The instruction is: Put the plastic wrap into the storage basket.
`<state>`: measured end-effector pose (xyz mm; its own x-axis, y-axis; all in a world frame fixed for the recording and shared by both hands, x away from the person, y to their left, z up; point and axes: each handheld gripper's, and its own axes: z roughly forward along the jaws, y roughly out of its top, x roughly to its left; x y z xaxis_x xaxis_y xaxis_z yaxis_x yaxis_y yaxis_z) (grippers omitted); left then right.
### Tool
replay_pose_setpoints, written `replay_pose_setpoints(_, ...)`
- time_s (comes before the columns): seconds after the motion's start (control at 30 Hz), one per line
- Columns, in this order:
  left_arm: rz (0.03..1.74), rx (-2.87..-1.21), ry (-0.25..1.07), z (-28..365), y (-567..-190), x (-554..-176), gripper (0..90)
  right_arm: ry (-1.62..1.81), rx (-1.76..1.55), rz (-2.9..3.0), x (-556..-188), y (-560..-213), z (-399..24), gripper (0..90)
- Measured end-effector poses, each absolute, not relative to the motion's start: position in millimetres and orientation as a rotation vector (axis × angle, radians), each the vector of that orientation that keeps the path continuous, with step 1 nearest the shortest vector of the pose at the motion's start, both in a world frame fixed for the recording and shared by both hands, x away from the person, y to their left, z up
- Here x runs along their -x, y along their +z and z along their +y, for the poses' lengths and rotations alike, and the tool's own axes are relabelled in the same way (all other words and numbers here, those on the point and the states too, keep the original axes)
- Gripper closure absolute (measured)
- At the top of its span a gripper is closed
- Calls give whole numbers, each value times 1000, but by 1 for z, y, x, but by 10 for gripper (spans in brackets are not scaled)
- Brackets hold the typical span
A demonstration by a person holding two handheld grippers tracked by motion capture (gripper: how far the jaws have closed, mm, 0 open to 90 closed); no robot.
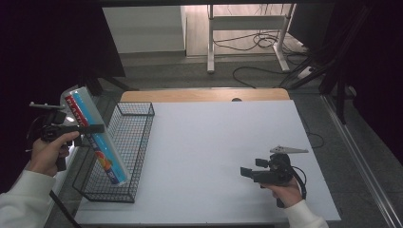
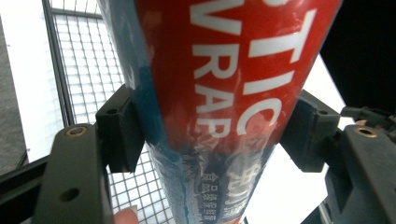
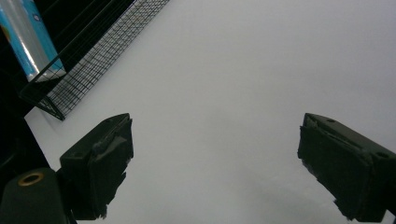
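A long box of plastic wrap (image 1: 95, 134), red and blue with white lettering, hangs tilted over the black wire basket (image 1: 134, 142) at the table's left edge. Its lower end dips into the basket's near part. My left gripper (image 1: 90, 129) is shut on the box about halfway along. In the left gripper view the box (image 2: 224, 93) fills the space between the two black jaws, with basket mesh (image 2: 88, 70) behind. My right gripper (image 1: 246, 173) rests low over the white table near the front right, open, with nothing between its jaws (image 3: 212, 158). The box end (image 3: 32, 42) and basket (image 3: 93, 60) appear far off there.
The white table (image 1: 214, 142) stretches between the basket and my right hand. A wooden strip (image 1: 204, 95) runs along its far edge. Beyond it are a desk frame (image 1: 247, 38) and cables on the floor.
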<state>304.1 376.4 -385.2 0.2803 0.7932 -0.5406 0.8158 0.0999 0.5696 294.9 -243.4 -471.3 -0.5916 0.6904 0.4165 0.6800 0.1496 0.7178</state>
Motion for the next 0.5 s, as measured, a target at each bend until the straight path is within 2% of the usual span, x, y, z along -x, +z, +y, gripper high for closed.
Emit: replay_pose_setpoints(0.5,1573,-1721,-53,362,-415,-324,320,1456,-1415,2386,-296,-473,-241,106)
